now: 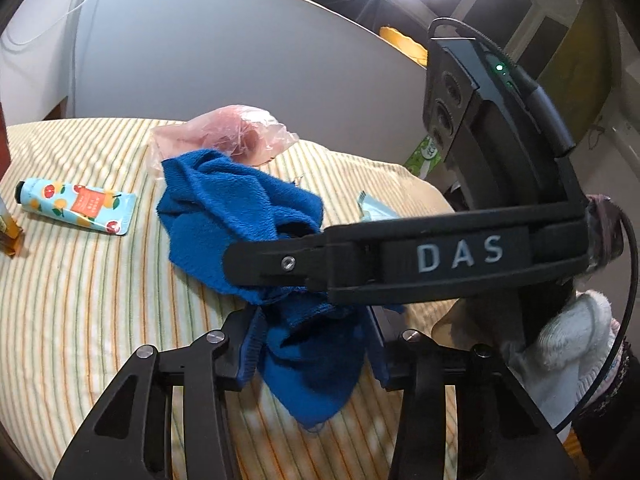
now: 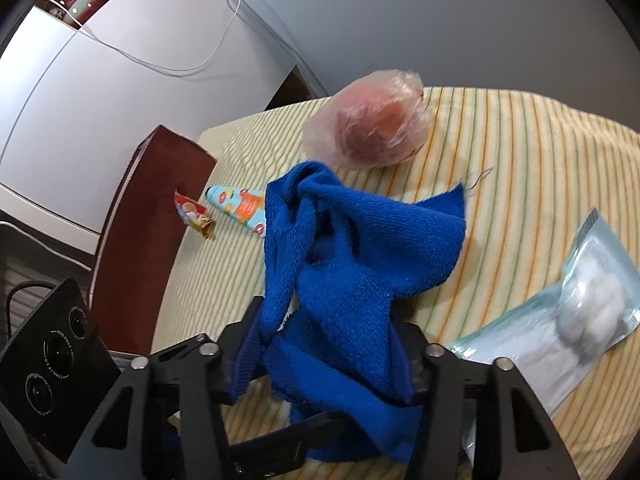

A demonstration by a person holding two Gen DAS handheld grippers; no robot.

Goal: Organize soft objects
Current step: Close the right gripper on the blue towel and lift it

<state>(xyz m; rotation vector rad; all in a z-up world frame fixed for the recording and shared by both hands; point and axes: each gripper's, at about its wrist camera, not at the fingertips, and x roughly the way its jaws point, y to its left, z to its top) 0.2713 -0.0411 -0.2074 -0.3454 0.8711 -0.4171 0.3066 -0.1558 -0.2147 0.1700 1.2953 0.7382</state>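
A: Blue terry cloth, that crumpled towel (image 2: pixel 344 280), is the landmark. It lies bunched on the striped yellow cloth cover of the bench (image 2: pixel 520 168), and both tools are on it.

B: How do the tools stand?

A: The right tool (image 2: pixel 324 354) has its fingers partly closed with a thick fold of the towel bunched between them, the pads pressing its near end. The left tool (image 1: pixel 312 344) is likewise half closed on another fold of the same towel. No earlier picture is given, so I judge only the grip as it stands.

B: Which way does the towel run from them?

A: Its long axis runs away from both tools, from the gripped near end toward the pink crinkled plastic bag with a reddish lump inside (image 2: pixel 372 120), which sits just beyond the towel's far end. In the left view, the right tool's black body crosses over the towel's middle, so the two grips are close together on the near end.

B: What else lies around the towel?

A: A pale blue tube with orange fruit print (image 1: pixel 76 206) lies to its left, apart from it. A clear sealed packet of white cotton balls (image 2: pixel 568 320) lies to its right.

B: So the coming move?

A: Likely drawing the two grips apart to spread the towel; neither hand is nearer.
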